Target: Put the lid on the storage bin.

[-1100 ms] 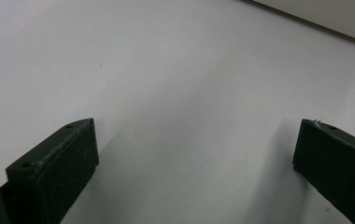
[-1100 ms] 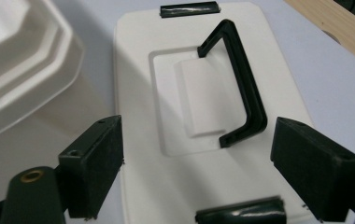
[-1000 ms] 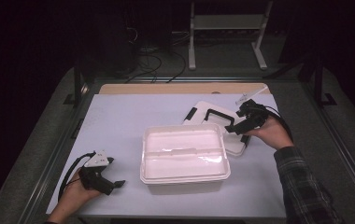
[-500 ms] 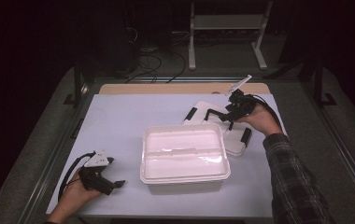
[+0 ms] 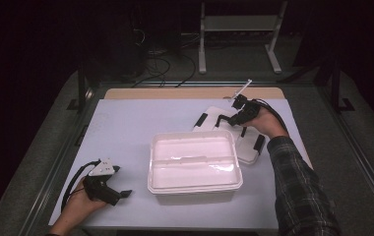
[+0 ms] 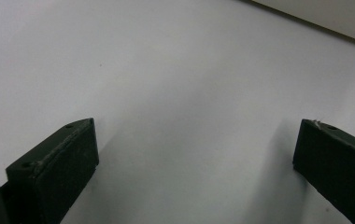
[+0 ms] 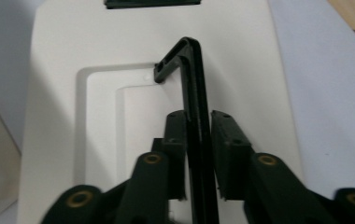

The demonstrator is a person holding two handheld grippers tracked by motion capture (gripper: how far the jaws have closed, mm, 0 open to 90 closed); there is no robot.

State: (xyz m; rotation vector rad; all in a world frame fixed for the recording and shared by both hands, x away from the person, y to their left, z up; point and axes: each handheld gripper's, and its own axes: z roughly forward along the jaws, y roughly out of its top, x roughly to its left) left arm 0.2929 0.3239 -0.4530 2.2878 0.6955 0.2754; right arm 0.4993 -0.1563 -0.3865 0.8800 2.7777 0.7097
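Tabletop lid point(image 7: 241, 60); jaws pinching handle point(image 7: 195, 93)

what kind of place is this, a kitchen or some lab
Most likely a lab or recording studio, not a kitchen: a table under a pale lilac sheet stands in a dark room, loose black cables lie on the floor behind, and a white metal stand is beyond.

Tabletop point(image 5: 126, 128) brightly lit from above against dark surroundings; glare in the white tub point(image 5: 195, 160); near jaws blurred.
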